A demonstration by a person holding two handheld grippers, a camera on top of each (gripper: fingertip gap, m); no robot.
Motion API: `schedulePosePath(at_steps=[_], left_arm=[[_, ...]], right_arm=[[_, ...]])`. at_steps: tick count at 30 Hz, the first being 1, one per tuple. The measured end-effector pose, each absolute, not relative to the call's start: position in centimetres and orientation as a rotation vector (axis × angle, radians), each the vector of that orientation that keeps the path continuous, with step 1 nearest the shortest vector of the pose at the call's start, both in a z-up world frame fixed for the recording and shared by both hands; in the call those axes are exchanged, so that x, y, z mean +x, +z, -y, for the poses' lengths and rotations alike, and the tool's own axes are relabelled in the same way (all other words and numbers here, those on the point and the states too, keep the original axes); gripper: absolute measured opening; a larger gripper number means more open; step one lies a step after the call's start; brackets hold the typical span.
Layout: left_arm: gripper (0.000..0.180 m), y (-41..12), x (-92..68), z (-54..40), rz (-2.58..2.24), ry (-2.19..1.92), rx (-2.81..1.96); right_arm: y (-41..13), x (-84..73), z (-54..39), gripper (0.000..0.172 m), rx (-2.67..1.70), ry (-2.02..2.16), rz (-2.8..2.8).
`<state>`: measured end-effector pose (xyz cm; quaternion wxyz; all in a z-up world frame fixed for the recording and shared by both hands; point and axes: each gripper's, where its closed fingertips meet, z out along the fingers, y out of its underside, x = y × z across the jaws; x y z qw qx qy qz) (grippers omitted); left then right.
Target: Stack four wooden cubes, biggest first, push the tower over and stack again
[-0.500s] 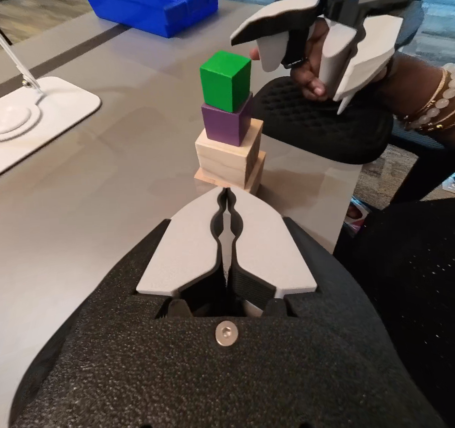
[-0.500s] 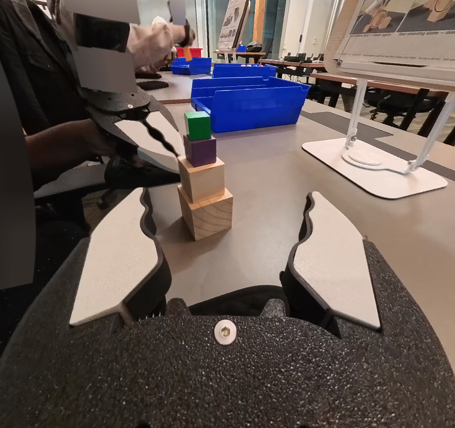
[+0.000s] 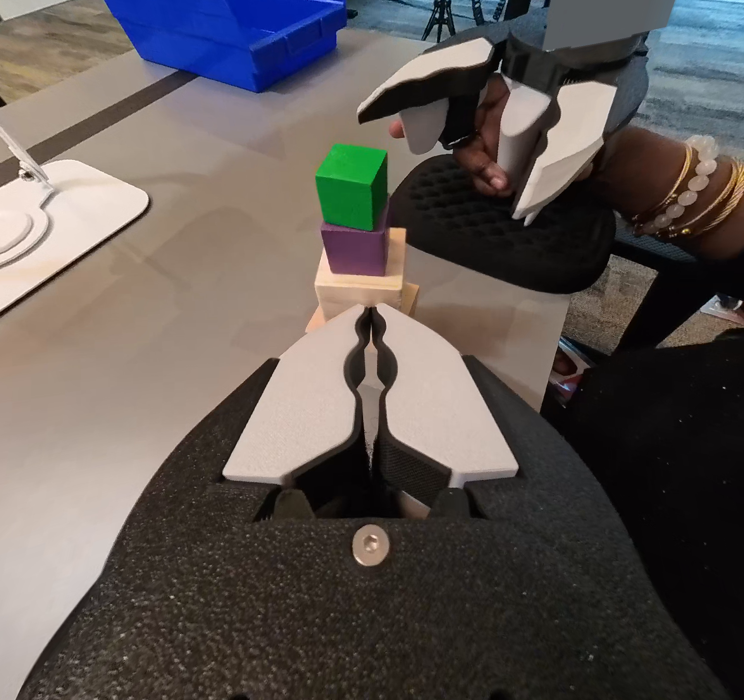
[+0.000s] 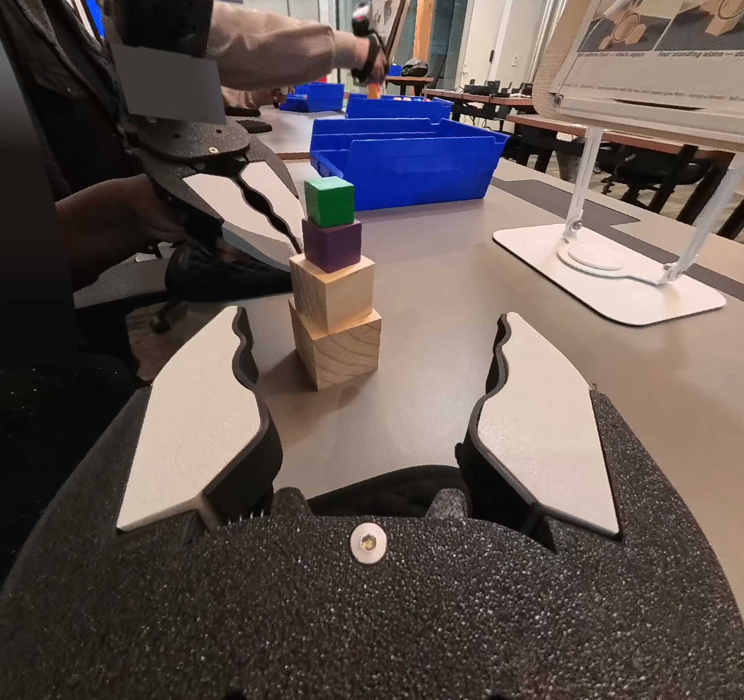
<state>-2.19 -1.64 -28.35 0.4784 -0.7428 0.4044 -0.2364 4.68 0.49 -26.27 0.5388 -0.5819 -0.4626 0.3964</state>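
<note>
A stack of cubes stands on the grey table (image 3: 161, 318). A green cube (image 3: 350, 191) (image 4: 329, 202) sits on a purple cube (image 3: 354, 250) (image 4: 332, 246). These rest on two wooden cubes, the upper one (image 3: 358, 290) (image 4: 334, 298) turned on the lower one (image 4: 342, 354). My left gripper (image 3: 370, 307) is shut and empty. Its tips are right at the upper wooden cube; I cannot tell whether they touch it. It also shows in the right wrist view (image 4: 296, 244). My right gripper (image 4: 370, 313) is wide open and empty, and the stack stands just beyond its fingertips. In the left wrist view it (image 3: 443, 165) hovers to the right of the stack.
A blue bin (image 3: 225, 16) (image 4: 402, 165) stands behind the stack. A white stand base (image 3: 60, 218) (image 4: 604, 278) holds up a board. A black mesh chair arm (image 3: 503, 230) lies at the table's edge. More bins and another person's arm are farther back. One gripper's finger ends stand about 9 cm off the other's.
My left gripper has moved closer to the stack, and its shut tips now lie against the upper wooden cube in the view. My right jaws narrowed slightly. The stack has not moved.
</note>
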Motion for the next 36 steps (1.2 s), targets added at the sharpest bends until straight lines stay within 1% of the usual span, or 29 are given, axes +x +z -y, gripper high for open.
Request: schedulePosePath(at_steps=[36], left_arm=[[0.000, -27.0, 0.3, -0.3, -1.025, -0.583, -1.781]], right_arm=[[-26.2, 4.8, -0.6, 0.109, -1.385, 0.949, 1.083]])
